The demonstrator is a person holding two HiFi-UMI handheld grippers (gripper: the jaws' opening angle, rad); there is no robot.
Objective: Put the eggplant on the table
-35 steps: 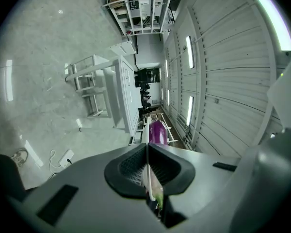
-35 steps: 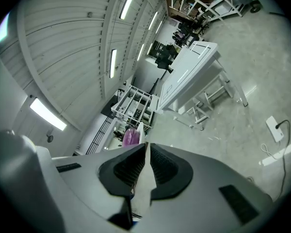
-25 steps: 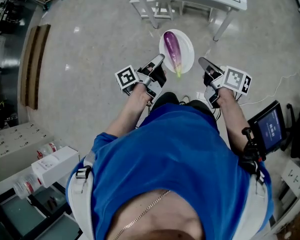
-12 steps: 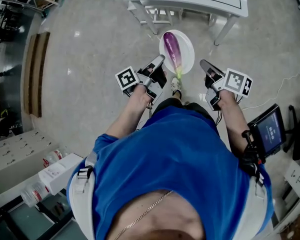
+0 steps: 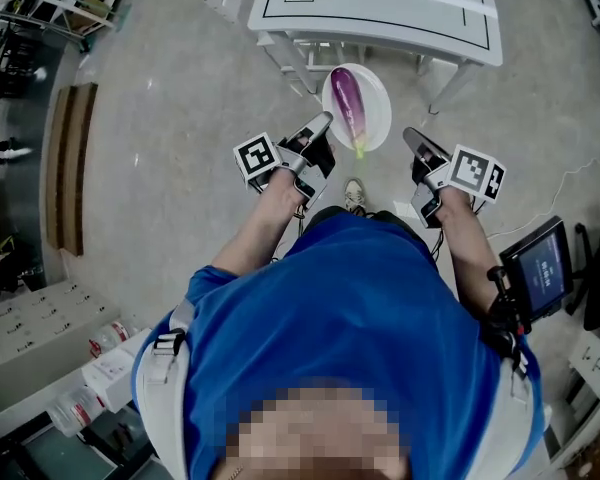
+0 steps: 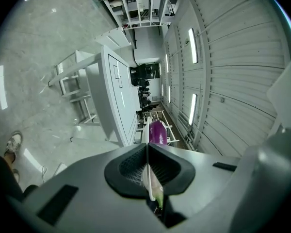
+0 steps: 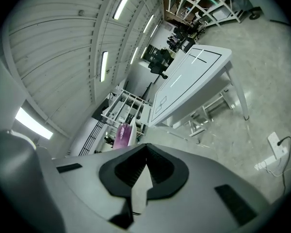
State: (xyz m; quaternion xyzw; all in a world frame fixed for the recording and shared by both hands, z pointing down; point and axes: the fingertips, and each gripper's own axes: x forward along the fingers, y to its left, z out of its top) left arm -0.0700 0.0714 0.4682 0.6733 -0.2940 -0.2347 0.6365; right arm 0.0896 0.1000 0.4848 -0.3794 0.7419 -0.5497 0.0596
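Note:
A purple eggplant [image 5: 346, 95] with a green stem lies on a white plate [image 5: 372, 108], held in the air between my two grippers. My left gripper [image 5: 321, 123] is shut on the plate's left rim and my right gripper [image 5: 410, 135] is shut on its right rim. In the left gripper view the left gripper [image 6: 147, 144] pinches the thin white plate [image 6: 145, 129], with the eggplant [image 6: 158, 131] just beyond. The right gripper [image 7: 146, 147] likewise clamps the plate [image 7: 132, 128] edge-on, with the eggplant [image 7: 122, 135] behind it. The white table [image 5: 380, 3] stands just ahead, its top marked with black lines.
The table's legs and frame [image 5: 290, 53] are below its near edge. A shoe [image 5: 354, 196] shows on the grey floor. A small screen on a stand [image 5: 540, 265] is at my right, wooden planks [image 5: 68, 148] at the left, and a power strip [image 7: 275, 142] on the floor.
The person has stepped toward the table, and more of its top now shows. Both grippers still hold the plate with the eggplant, now closer to the table's near edge.

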